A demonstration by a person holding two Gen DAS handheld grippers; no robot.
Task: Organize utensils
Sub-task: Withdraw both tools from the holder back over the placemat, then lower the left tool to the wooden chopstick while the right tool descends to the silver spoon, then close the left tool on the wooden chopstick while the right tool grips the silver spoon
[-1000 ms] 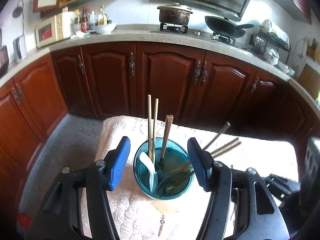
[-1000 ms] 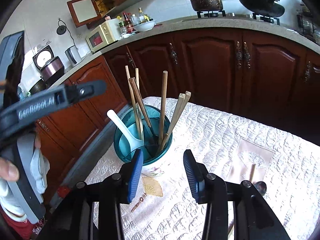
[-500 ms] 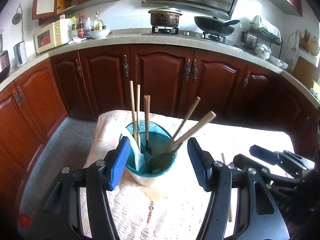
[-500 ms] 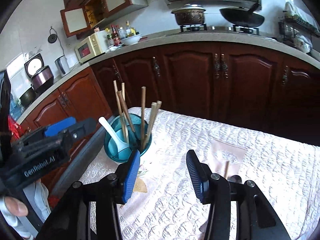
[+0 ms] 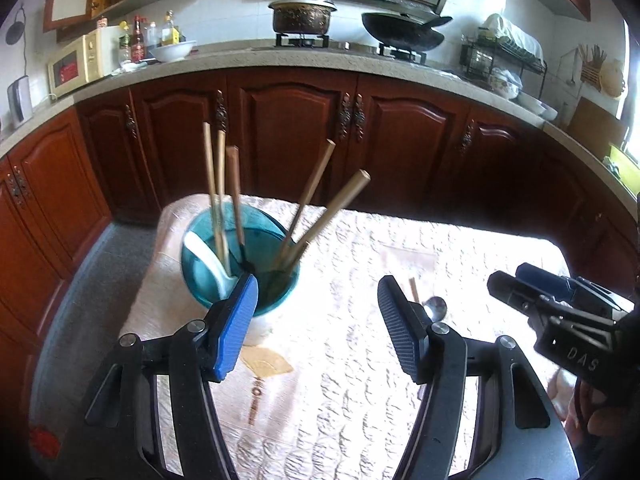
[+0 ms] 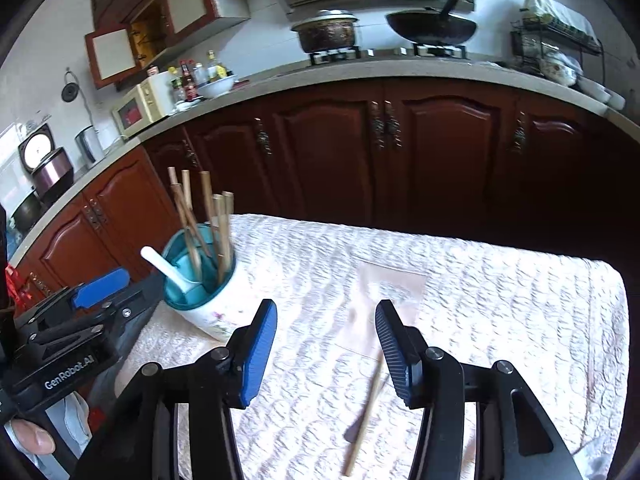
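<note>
**Loose utensil on the cloth: grip assessment**

The counter point(image 6: 500, 280), covered by a white quilted cloth, carries all task items. The utensil holder point(image 6: 208, 300), a pale cup with a teal inner rim, stands near the counter's left edge as the right wrist view shows it. It contains several wooden chopsticks point(image 5: 218, 184) standing upright or leaning outward, and a white spoon point(image 6: 166, 270) resting against the rim. Judged top-heavy with those long sticks; a sideways knock could tip it.

The left gripper point(image 5: 316, 320) hovers just beside the holder, jaws opening to a wide spread with nothing between them. The right gripper point(image 6: 326, 344) hangs over the near middle of the counter, jaws opening to a moderate gap, also empty.

The remaining task item, a wooden-handled utensil point(image 6: 366, 408), lies flat on the cloth towards the near edge, just below the right gripper's jaws. A metal spoon bowl point(image 5: 436, 306) shows in the left wrist view; whether it belongs to that same handle I cannot tell.

Handling judgement: light, stiff and narrow, lying flush on soft fabric. The handle could roll or slip from the pads; the cloth may bunch. Best taken across the handle near mid-length, jaws straddling it squarely
</note>
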